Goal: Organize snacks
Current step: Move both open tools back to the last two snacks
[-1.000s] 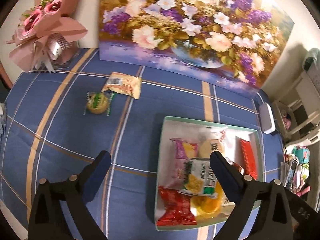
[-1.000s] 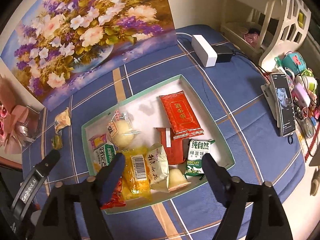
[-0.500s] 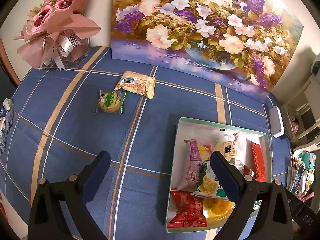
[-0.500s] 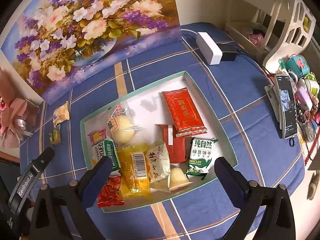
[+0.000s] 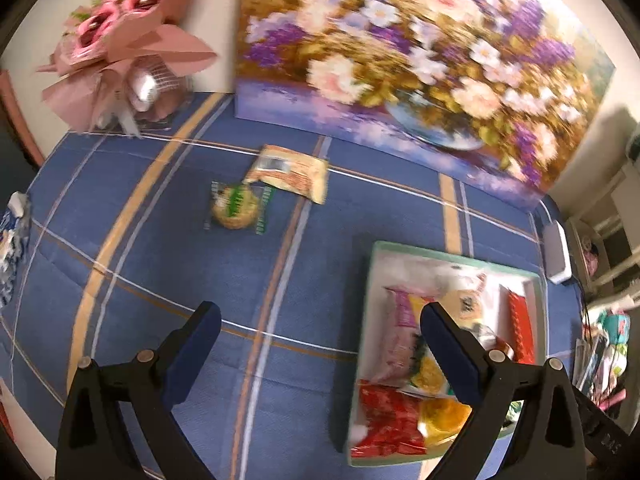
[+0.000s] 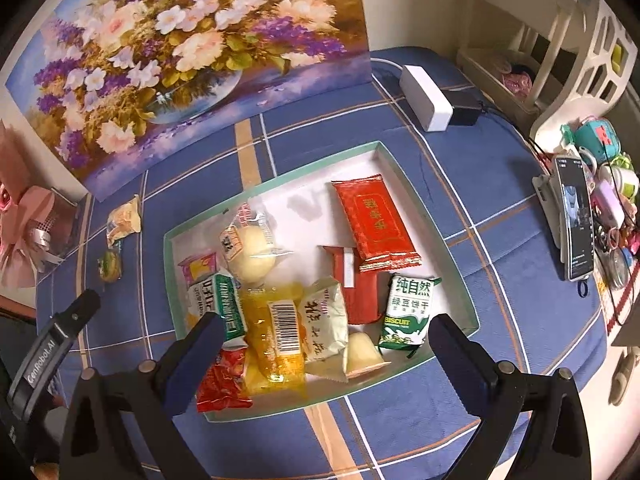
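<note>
A blue checked worktop is seen, with a flower painting leaned at its far edge. Ahead of the left tongs two loose snacks lie: a round cookie and, touching it, a tan packet. The tray, filled with snacks, lies between the right tongs. Both tongs are held wide apart, with nothing gripped.

Left wrist view motion-blurred; tray snack labels unreadable. Right finger covers some packets. Bouquet cut by frame edge.
</note>
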Demonstrator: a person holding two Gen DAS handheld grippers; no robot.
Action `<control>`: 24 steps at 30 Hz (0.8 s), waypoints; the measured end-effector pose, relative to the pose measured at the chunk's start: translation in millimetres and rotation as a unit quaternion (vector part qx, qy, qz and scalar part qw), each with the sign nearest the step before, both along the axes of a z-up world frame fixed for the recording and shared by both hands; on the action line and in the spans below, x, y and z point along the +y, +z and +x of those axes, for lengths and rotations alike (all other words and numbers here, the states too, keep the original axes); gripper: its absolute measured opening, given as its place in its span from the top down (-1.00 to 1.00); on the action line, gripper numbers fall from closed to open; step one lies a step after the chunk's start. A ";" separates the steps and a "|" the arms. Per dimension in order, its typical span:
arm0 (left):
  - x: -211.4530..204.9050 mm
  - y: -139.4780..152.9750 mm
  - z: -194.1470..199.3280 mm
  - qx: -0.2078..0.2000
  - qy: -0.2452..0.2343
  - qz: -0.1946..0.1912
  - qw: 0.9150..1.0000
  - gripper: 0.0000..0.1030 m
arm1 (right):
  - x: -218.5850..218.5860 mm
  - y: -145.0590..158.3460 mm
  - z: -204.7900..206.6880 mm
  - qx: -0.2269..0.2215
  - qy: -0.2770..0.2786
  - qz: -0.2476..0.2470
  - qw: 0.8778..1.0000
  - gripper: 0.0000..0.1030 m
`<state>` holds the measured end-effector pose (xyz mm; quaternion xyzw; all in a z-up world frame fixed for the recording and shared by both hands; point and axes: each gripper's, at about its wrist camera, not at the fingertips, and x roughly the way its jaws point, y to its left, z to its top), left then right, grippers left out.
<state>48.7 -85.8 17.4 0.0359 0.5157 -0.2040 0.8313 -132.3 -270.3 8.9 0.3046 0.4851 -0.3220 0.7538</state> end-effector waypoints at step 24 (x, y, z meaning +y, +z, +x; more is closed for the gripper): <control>149.2 11.5 55.6 -0.038 0.173 0.026 0.984 -0.94 | 115.5 15.6 90.8 -0.054 0.151 0.017 0.987 -1.00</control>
